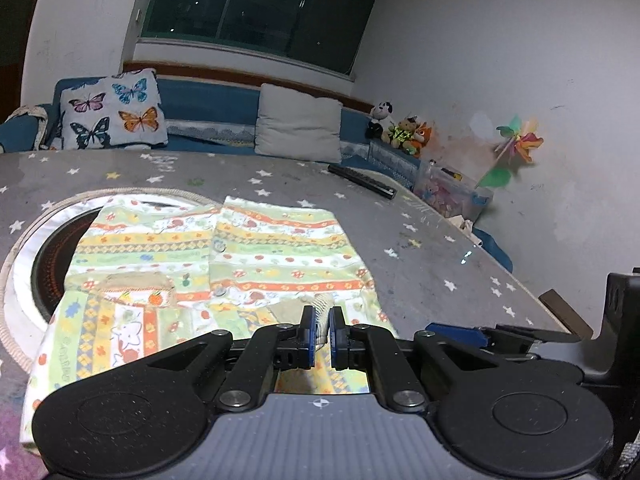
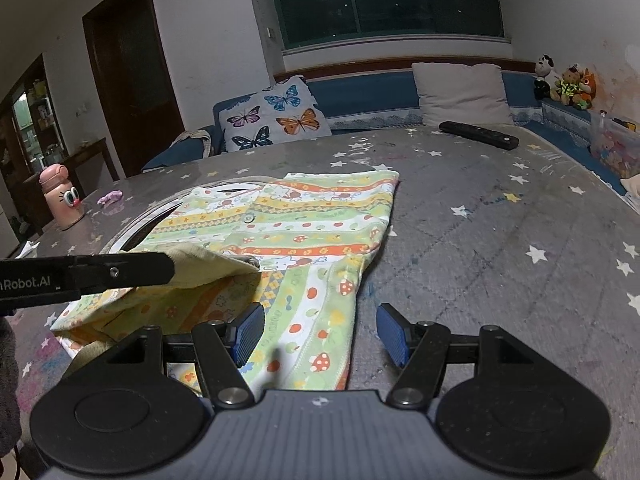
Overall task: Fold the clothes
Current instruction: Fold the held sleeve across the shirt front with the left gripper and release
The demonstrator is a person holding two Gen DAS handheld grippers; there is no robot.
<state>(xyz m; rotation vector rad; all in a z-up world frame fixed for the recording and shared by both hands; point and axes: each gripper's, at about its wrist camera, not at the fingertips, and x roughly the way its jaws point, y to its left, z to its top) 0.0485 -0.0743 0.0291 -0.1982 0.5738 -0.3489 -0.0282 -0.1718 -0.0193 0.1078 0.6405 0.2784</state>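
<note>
On the grey star-print tabletop (image 2: 500, 216) lies my striped cartoon-print cotton shirt (image 2: 312, 220), its hem pinched in my closed left tool (image 1: 322, 330), right tool (image 2: 320, 332) gaping empty; tugging could undo the fold.

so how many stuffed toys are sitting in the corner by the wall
3, in a row on the blue ledge: a black-and-white toy nearest the window, a brown bear in the middle, an orange toy nearest the wall. More may be hidden behind.

Each hand-held gripper, left (image 1: 322, 322) and right (image 2: 320, 330), has a grey ribbed body, black linkage arms with silver screws, round black discs and blue ridged pads (image 2: 249, 330).
</note>
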